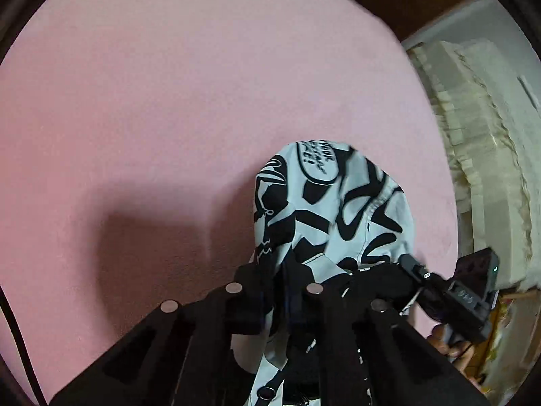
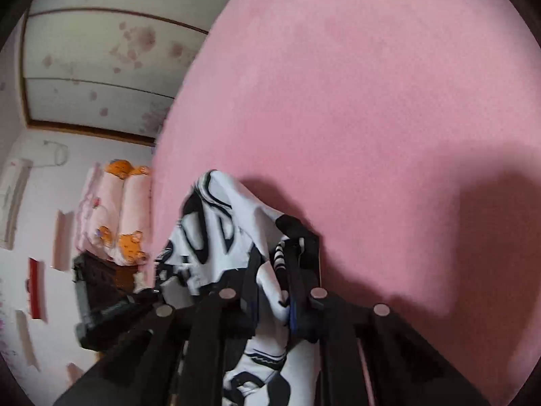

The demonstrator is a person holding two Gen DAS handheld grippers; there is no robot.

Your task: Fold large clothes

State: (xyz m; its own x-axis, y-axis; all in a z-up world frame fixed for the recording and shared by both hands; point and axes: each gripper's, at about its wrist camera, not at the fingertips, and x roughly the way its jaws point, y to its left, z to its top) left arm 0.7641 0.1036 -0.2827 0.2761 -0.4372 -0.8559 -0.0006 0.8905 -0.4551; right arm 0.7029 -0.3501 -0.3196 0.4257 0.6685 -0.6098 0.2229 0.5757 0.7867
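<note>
**Clamping the printed garment from both ends over the pink bed**

Gripping tight here: the left gripper has its two fingers pressed together on a fold of the black-and-white printed garment, and the cloth bunches up in front of the fingers and spills down between them toward the camera. The garment hangs above the pink bed cover, throwing a dark shadow on the cover to its left. How much of it is lifted is impossible to say; its lower part is cut off at the bottom edge.

Beside the garment, on its right in the left wrist view, the right gripper shows side-on and blurred, with a bit of a hand behind it, mostly hidden.

Over to the right wrist view: the right gripper is also squeezed closed on the garment, fabric wedged between its fingers and trailing out of frame below. The bed cover fills the space behind. Left of the garment, the left gripper appears as a dark blur, details unreadable. Beyond it, folded pink bedding with orange bears sits against the wall, smeared by motion.
</note>
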